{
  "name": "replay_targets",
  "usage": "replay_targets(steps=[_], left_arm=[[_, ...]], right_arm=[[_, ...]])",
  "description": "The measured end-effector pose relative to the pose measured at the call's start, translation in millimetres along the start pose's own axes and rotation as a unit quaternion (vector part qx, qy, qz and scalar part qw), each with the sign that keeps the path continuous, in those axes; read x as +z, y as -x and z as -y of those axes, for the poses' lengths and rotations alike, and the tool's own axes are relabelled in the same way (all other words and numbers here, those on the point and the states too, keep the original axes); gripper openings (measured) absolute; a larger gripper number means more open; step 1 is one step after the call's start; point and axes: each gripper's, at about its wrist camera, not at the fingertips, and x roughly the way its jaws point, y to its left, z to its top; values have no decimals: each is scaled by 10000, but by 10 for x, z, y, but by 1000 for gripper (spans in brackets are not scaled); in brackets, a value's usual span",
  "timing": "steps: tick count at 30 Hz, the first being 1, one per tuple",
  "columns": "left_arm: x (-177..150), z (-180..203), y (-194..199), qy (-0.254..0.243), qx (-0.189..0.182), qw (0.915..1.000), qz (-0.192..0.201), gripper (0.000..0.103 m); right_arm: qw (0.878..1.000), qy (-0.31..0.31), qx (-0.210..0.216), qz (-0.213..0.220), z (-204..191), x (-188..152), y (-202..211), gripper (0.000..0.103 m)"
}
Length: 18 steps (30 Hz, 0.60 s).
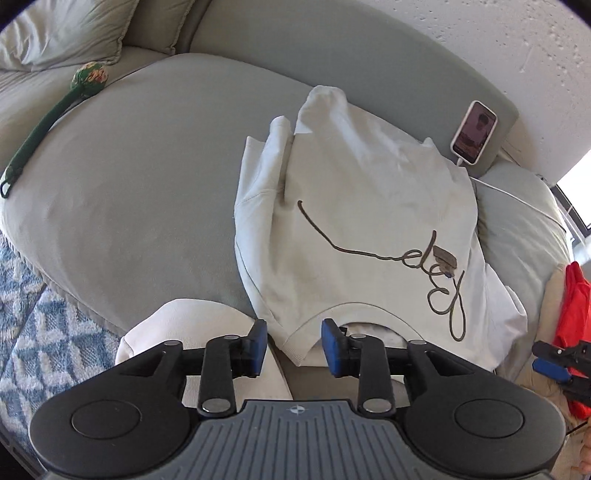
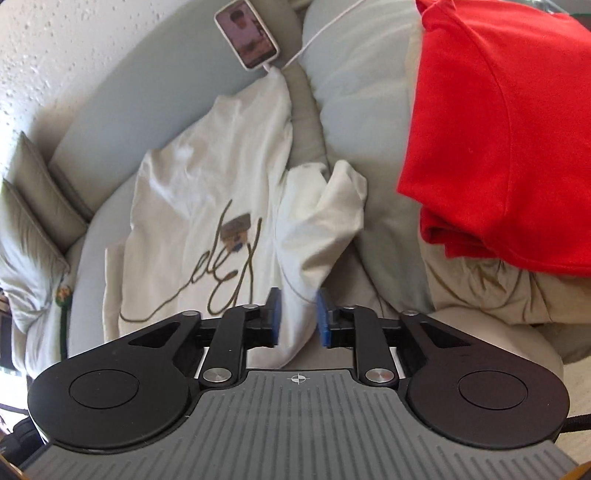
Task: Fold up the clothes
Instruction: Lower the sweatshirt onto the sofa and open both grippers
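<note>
We're hovering both grippers over the white sweatshirt (image 1: 354,221), which is lying partly folded on the grey sofa seat (image 1: 129,177), centre to right of the left wrist view, its scripted print facing up.

Left gripper (image 1: 293,345): fingers released, nothing btwn them, sitting at the lower centre of its frame just over the collar edge. Right gripper (image 2: 298,317): fingers parted too, w/ a flap of white fabric running btwn them at lower centre of the right wrist view; the pads aren't visibly pressing on it, so we're reading that as let go, not grasped.

Risks, as we're judging them:
- The sleeve bundle (image 2: 325,206) at centre of the right view is sitting loose and puffy; it's prob. going to spring open and undo the fold if nothing's pressing it flat.
- If the right fingers lift w/ cloth snagging on a pad, the side fold is getting dragged out.
- The seat is soft and curved, so creases aren't holding sharp.

Around us: a phone (image 2: 246,35) on its white cable (image 2: 317,37) is leaning at the upper centre of the right view, the cable end just touching the sweatshirt's far corner, so a tug on the cloth could pull it. A red garment (image 2: 498,129) is piled at the upper right, crowding that side. A green stick toy (image 1: 55,114) is lying upper left in the left view, well apart. Cushions (image 1: 66,33) are at the far upper left.
</note>
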Motion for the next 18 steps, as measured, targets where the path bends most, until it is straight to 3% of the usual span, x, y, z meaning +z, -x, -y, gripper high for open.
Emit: replay_targets(steps=[1,5,7,8,9,12,15,18], left_arm=[[-1,17,-33,-64,-22,9999,90,34],[40,177,-327,-321,-80,9994,91,27],[27,357,-491,-714,-234,9972,16,17],[10,429,-574,-903,-257,9956,-1,18],[-10,478,-665,-1065,-195,9941,-9,21],[-54,464,-982,-1130,160,9917,-598,22],[-5,295,-821,-918,-297,9920,-813,21],[53,-9,-565,-561,-680,9951,-448,24]], right_arm=[[9999,101,1,-20,-44,-29,40,41],[9967,671,429,-173,-359,-121,-31,41],[9911,1136,603,-340,-588,-215,-195,34],[9874,1411,579,-425,-711,-275,-305,27],[9828,1685,554,-509,-834,-335,-416,14],[9725,2208,144,-729,-1072,-488,-754,14],[9660,2319,-356,-1089,-1086,-592,-928,16],[9624,2327,-301,-1366,-1111,-584,-732,17]])
